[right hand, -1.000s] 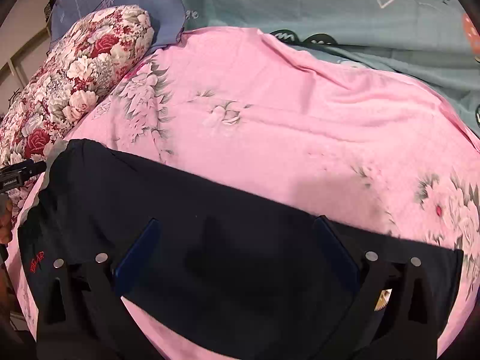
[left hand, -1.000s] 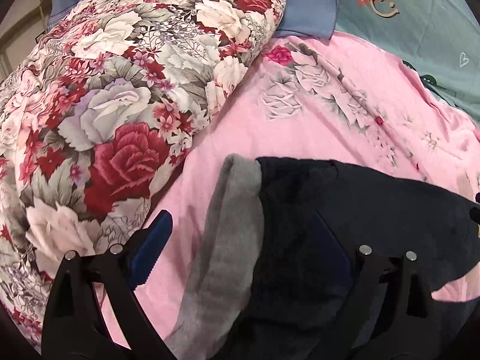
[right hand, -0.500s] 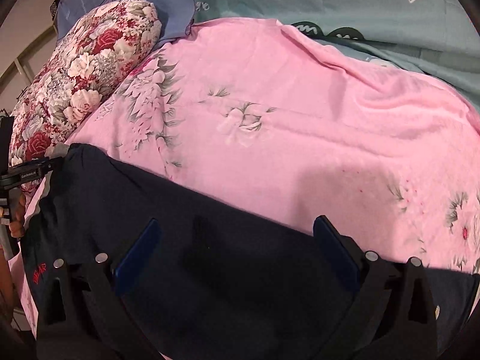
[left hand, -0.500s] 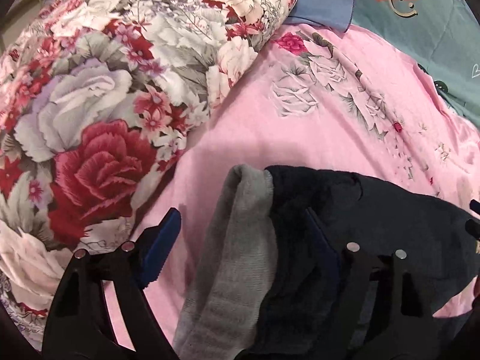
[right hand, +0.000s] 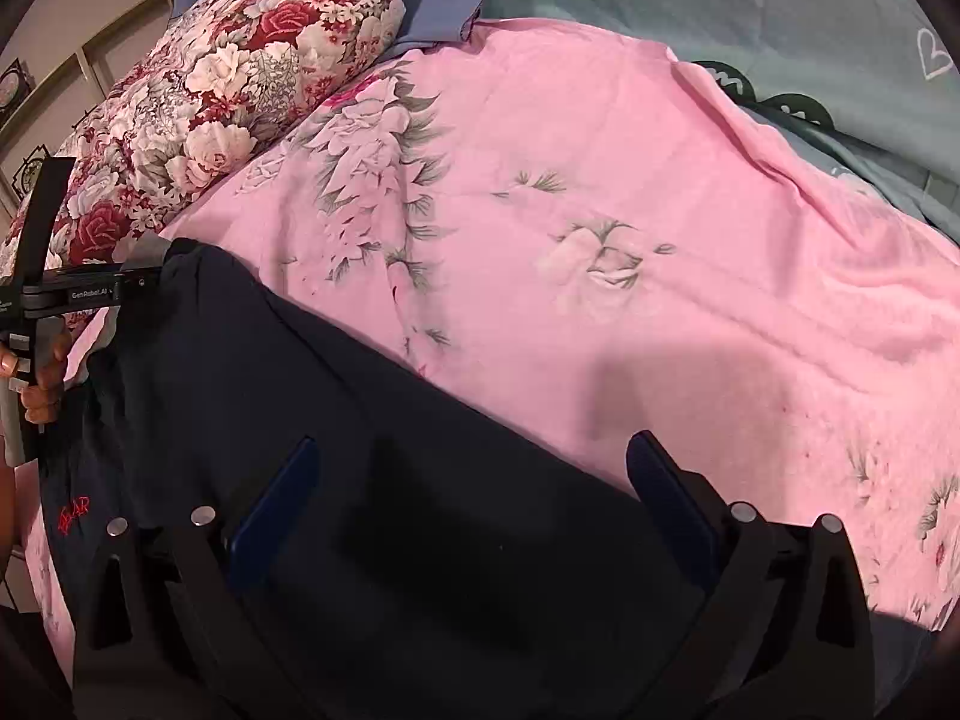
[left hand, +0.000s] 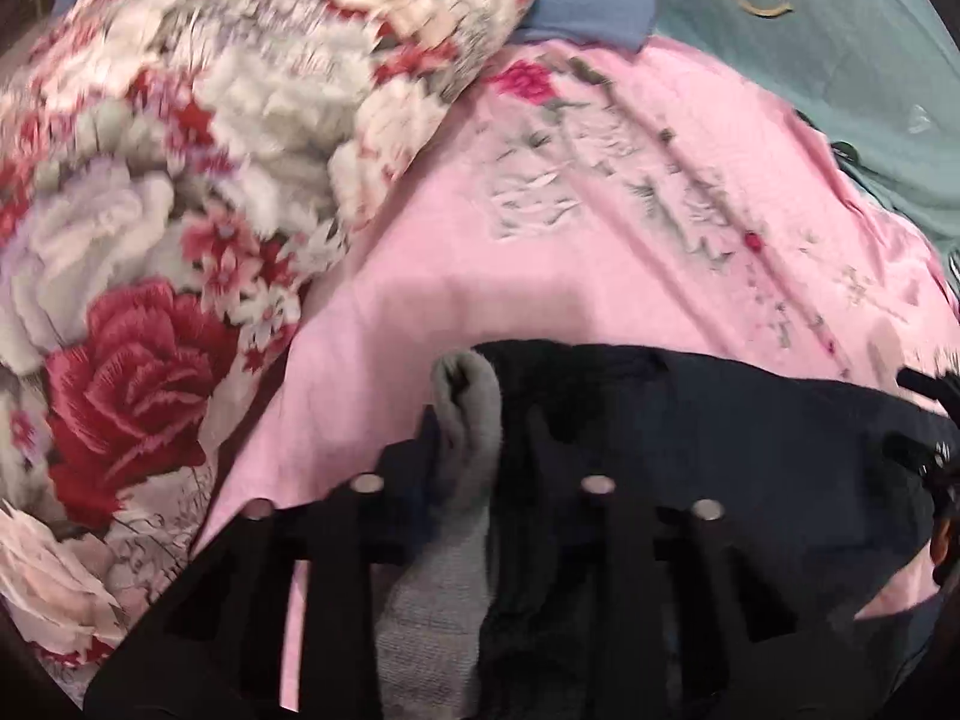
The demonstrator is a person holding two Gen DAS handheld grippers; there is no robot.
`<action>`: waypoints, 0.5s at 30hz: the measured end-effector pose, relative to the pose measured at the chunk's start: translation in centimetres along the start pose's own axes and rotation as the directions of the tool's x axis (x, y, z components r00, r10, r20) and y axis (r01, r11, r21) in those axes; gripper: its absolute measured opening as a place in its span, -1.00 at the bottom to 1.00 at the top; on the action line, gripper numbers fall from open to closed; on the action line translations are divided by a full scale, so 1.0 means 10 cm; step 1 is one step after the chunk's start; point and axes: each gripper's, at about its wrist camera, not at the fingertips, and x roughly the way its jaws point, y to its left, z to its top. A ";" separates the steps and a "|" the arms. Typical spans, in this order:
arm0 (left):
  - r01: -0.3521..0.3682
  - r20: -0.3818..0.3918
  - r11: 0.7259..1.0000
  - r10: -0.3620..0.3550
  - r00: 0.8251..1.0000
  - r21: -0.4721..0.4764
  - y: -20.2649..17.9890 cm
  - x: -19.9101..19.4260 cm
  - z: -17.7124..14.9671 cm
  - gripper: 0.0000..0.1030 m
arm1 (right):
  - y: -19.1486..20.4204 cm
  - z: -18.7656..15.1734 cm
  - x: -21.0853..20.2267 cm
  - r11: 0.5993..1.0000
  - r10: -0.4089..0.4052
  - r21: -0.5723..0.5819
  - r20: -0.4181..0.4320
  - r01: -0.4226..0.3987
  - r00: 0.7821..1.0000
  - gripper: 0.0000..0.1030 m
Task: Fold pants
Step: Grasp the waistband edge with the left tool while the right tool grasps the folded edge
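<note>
While pinched at waistband, pants lying crosswise, flat

— How's my feed looking?

— Left wrist view is smeared with motion blur; the floral quilt reads as streaks. Right wrist view is sharp, evenly lit.

— Shadows?

— I see a soft one on the pink sheet. The dark pants swallow detail. Fisheye corners go black and edges bend.

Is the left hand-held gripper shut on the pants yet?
Shut: the left hand-held gripper has just closed, its jaws pinching the grey waistband of the dark pants on the pink sheet.
</note>
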 end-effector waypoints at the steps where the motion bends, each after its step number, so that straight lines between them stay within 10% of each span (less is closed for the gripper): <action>1: 0.008 0.003 1.000 -0.008 1.000 -0.003 0.00 -0.03 0.01 -0.69 | 0.01 0.00 0.02 1.000 -0.004 -0.004 -0.002 0.004 1.000 0.97; 15: 0.047 0.042 0.997 -0.045 0.998 -0.061 0.03 -0.32 0.01 -0.72 | -0.02 0.06 0.10 0.998 0.032 -0.062 -0.043 -0.034 0.999 0.97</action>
